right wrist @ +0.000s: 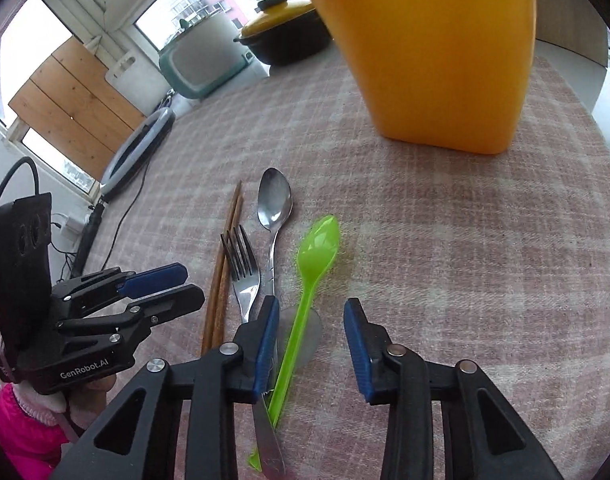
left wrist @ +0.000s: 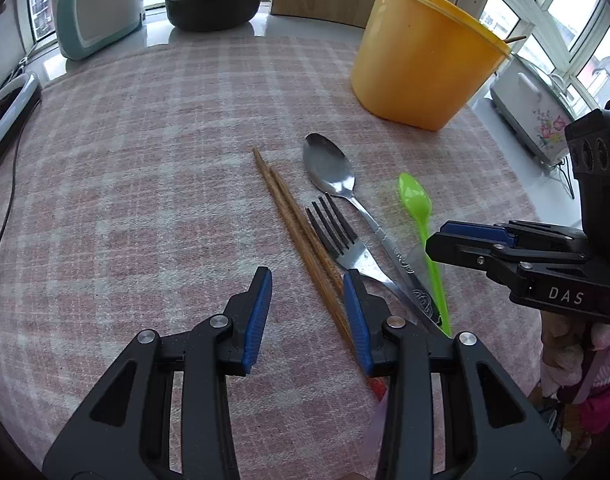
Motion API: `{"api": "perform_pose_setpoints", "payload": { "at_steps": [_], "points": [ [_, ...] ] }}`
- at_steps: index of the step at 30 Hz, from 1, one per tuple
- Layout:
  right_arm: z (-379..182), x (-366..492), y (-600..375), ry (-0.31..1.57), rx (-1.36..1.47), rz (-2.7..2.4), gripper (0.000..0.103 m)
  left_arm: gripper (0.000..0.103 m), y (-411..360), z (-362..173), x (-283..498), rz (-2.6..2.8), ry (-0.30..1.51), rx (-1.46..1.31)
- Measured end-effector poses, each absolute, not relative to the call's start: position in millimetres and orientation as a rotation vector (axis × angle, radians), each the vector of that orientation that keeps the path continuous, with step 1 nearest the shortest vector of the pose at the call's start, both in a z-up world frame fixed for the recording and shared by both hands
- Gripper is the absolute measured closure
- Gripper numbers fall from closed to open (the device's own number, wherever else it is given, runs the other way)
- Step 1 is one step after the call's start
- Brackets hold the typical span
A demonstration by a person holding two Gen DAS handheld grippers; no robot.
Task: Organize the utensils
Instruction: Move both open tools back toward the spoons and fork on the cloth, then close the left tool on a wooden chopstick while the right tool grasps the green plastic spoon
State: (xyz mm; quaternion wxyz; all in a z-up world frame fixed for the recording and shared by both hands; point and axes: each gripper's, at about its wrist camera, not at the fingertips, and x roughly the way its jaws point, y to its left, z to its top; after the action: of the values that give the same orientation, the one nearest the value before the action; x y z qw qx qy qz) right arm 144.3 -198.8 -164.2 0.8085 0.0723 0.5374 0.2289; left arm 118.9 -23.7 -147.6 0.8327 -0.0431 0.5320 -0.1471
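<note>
I count two wooden chopsticks, one fork, one metal spoon and one green plastic spoon, all lying side by side on the checked surface, near one yellow container that stands behind them. My left tool is released, its jaws apart with nothing between them but the cloth; the chopsticks pass just under its right finger. My right tool is also released, jaws apart, the green plastic spoon's handle lying between them close to the left pad, not gripped. Only the left view shows sticks poking from the container's rim and a flowered appliance. Only the right view shows wooden boards by the window.
</note>
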Motion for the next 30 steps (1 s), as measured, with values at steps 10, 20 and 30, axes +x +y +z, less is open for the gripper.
{"api": "perform_pose_setpoints", "payload": {
  "at_steps": [10,20,30],
  "points": [
    [-167.2,148.0,-192.5,1.162,0.12,0.452,0.076,0.066,-28.0,-154.6,120.8,-0.281,1.153,-0.035],
    [-169.5,151.7,-185.7,1.164,0.099,0.457,0.078,0.066,-32.0,-157.4,126.6,-0.275,1.154,0.001],
    [-170.9,158.3,-174.2,1.165,0.052,0.444,0.084,0.078,-37.7,-160.3,138.6,-0.274,1.139,0.029]
  ]
}}
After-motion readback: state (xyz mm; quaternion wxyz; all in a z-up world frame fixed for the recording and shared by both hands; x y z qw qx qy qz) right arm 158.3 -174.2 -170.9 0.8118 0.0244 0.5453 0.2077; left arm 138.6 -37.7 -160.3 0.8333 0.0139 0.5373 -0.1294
